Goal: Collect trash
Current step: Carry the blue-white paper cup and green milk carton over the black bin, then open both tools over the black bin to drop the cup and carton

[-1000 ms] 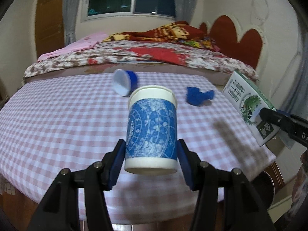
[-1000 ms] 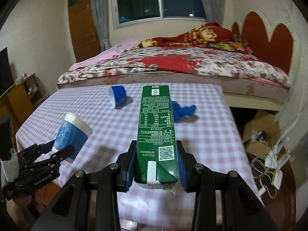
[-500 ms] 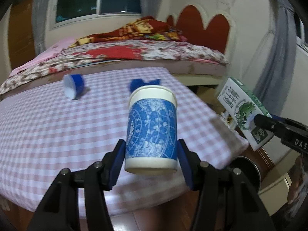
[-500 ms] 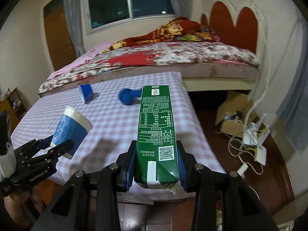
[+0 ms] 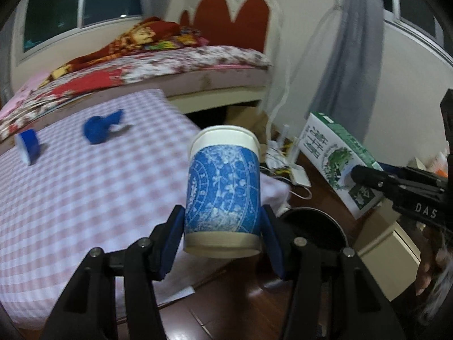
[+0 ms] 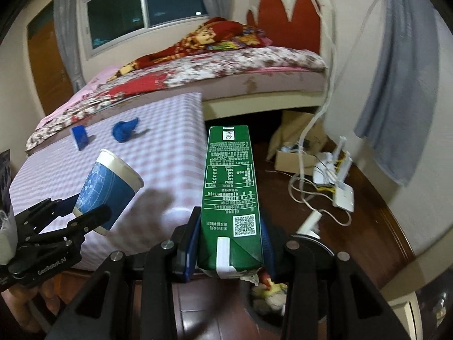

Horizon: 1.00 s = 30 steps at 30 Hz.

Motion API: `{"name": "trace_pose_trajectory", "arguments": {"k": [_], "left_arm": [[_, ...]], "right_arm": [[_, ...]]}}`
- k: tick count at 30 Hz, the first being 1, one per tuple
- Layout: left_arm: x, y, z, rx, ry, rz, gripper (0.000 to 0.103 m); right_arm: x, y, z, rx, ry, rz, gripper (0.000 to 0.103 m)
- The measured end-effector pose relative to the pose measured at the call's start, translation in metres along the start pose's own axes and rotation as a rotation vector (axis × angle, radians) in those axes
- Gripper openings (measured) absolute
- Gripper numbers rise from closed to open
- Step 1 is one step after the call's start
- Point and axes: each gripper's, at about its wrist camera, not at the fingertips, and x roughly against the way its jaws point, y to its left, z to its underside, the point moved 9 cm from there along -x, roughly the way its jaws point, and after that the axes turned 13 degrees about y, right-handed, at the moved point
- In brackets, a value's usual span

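Observation:
My left gripper (image 5: 222, 235) is shut on a blue-and-white paper cup (image 5: 223, 192), held tilted past the right edge of the checked table (image 5: 70, 198). My right gripper (image 6: 230, 243) is shut on a green milk carton (image 6: 230, 192). From the left wrist view the carton (image 5: 337, 161) hangs to the right of the cup. A black round bin (image 5: 314, 226) stands on the floor just beyond the cup. Under the carton, the bin (image 6: 266, 303) shows some trash inside. A blue cup on its side (image 5: 27, 147) and a crumpled blue piece (image 5: 99, 129) lie on the table.
A bed (image 6: 226, 65) runs behind the table. On the dark wooden floor to the right lie a cardboard box (image 6: 294, 155), white cables and a router (image 6: 344, 195). A grey-blue curtain (image 6: 402, 85) hangs at the right wall. A pale box (image 5: 388, 255) sits beside the bin.
Both grippers have swung right, from above the table to past its right edge over the floor and bin. Each keeps its hold; the table's blue items have slid to the left of view.

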Motion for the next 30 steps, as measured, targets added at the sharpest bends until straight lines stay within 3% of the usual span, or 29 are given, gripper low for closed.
{"name": "trace_pose_trajectory", "arguments": {"k": [14, 30], "left_arm": [[-0.046, -0.118, 0.021, -0.173, 0.104, 0.149, 0.055], [-0.125, -0.151, 0.053, -0.225, 0.296, 0.168, 0.055]], "right_arm": [[-0.011, -0.104, 0.065, -0.121, 0.092, 0.059, 0.04], [-0.073, -0.148, 0.117, -0.157, 0.252, 0.04, 0.04]]}}
